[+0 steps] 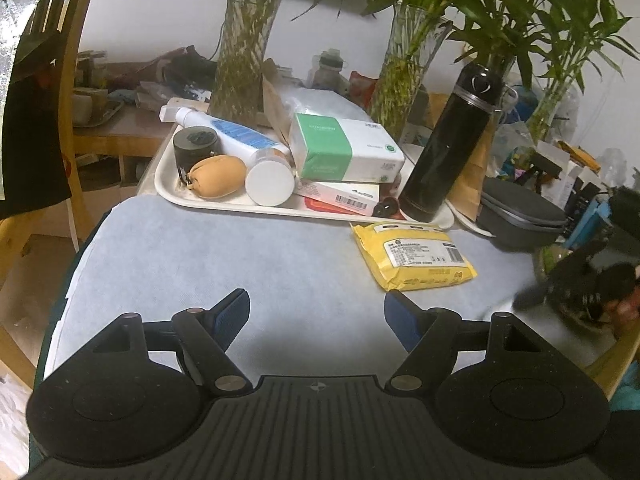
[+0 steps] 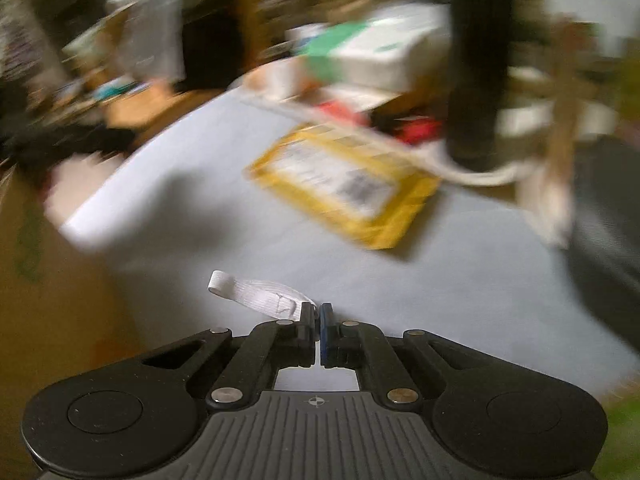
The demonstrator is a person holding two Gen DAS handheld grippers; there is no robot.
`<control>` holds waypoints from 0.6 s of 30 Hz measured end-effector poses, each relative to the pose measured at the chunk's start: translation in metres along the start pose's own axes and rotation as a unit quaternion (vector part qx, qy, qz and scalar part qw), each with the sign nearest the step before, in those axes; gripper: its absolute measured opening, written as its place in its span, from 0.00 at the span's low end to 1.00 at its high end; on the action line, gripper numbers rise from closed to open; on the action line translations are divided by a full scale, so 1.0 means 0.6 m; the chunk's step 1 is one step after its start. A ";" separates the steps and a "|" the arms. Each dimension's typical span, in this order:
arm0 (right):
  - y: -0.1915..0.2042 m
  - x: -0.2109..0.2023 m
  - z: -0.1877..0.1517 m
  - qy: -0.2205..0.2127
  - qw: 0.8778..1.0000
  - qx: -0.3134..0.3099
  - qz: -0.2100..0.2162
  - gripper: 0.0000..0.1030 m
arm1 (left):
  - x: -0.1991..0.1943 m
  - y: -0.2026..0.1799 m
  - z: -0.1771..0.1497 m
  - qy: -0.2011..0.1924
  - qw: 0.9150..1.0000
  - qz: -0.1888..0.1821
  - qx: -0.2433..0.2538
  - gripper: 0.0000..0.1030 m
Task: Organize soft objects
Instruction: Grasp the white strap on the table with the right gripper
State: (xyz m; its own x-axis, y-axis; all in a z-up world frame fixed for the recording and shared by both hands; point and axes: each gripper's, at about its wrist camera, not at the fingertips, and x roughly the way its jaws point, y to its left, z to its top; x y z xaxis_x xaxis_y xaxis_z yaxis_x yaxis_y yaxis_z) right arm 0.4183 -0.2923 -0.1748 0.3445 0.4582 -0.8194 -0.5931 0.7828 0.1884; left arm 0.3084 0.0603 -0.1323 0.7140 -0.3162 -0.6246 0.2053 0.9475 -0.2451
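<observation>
Right wrist: white strap [image 2: 256, 294] pinched in right claw [image 2: 316, 320].

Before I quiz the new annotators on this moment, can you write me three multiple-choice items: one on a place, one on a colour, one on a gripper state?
1. Where does the yellow packet lie?
A. On the blue cloth, just in front of the white tray
B. Inside the tray
C. On the floor

2. What colour is the tall flask standing at the tray's corner?
A. Red
B. White
C. Black

3. How do the two grippers stand?
A. Both open
B. The left gripper open, the right gripper shut on a white strap
C. Both shut on the packet

Answers: 1 A, the packet rests on the cloth outside the tray's rim. 2 C, its body is black throughout. 3 B, the left fingers stand wide apart over bare cloth, while the right fingers pinch the strap's end.
</observation>
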 end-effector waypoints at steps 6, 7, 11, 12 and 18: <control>0.013 -0.013 -0.015 0.031 0.998 0.016 -0.049 0.05 | 0.004 -0.002 -0.003 0.003 1.000 -0.004 0.004 0.72; 0.017 -0.010 -0.019 0.037 0.998 0.014 -0.048 0.07 | 0.003 -0.003 -0.003 0.002 1.000 -0.004 0.006 0.72; 0.031 -0.008 -0.025 0.033 0.998 -0.011 -0.043 0.44 | 0.001 -0.005 -0.005 -0.002 1.000 -0.001 0.010 0.72; 0.038 -0.008 -0.027 0.027 0.999 -0.019 -0.039 0.53 | 0.002 -0.005 -0.006 -0.002 1.000 0.000 0.010 0.72; 0.058 0.029 -0.022 0.028 0.997 -0.076 0.001 0.65 | 0.005 -0.002 -0.005 -0.001 1.000 0.001 0.001 0.72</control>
State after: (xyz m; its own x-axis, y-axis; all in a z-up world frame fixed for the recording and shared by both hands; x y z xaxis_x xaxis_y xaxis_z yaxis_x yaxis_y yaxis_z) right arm 0.3940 -0.2625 -0.1898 0.3035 0.4325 -0.8490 -0.6983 0.7072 0.1106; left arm 0.3083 0.0582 -0.1358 0.7153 -0.3138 -0.6244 0.2050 0.9484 -0.2418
